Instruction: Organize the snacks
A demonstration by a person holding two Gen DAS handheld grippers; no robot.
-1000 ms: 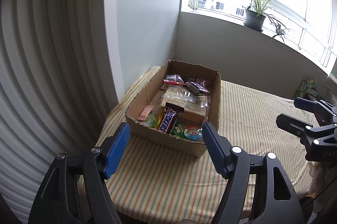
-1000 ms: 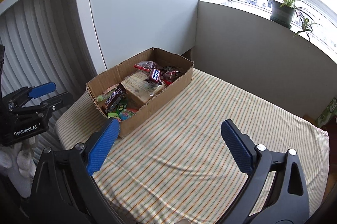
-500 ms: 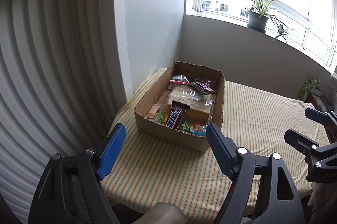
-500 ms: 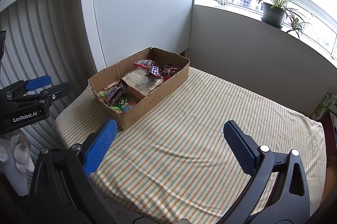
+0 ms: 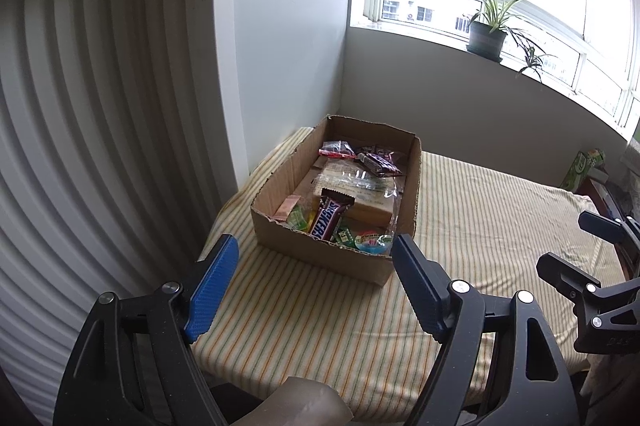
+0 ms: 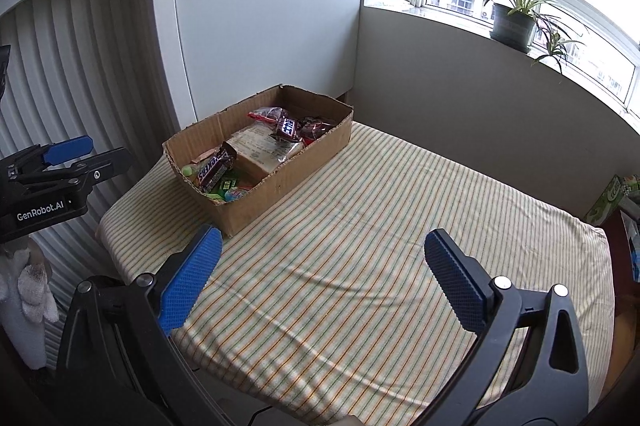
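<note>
A cardboard box (image 5: pixel 412 181) (image 6: pixel 276 185) stands on the striped tablecloth at the table's far left corner. It holds several snacks: a Snickers bar (image 5: pixel 328 218) (image 6: pixel 216 167), a clear bag over a tan pack (image 5: pixel 360 189), dark red wrappers (image 5: pixel 376 159) at the far end, green sweets (image 5: pixel 346 236) at the near end. My left gripper (image 5: pixel 314 290) is open and empty, short of the box's near wall. My right gripper (image 6: pixel 320 282) is open and empty above the cloth, right of the box.
The table (image 6: pixel 380 246) is covered by a striped cloth. A white ribbed wall (image 5: pixel 80 145) and white panel (image 6: pixel 260 25) stand left of the box. A potted plant (image 5: pixel 486 33) sits on the windowsill. A green carton (image 6: pixel 610 197) is at the far right.
Both grippers have drawn back and up from the table, so the box looks smaller and farther. Both stay open and empty. The box and snacks have not moved.
</note>
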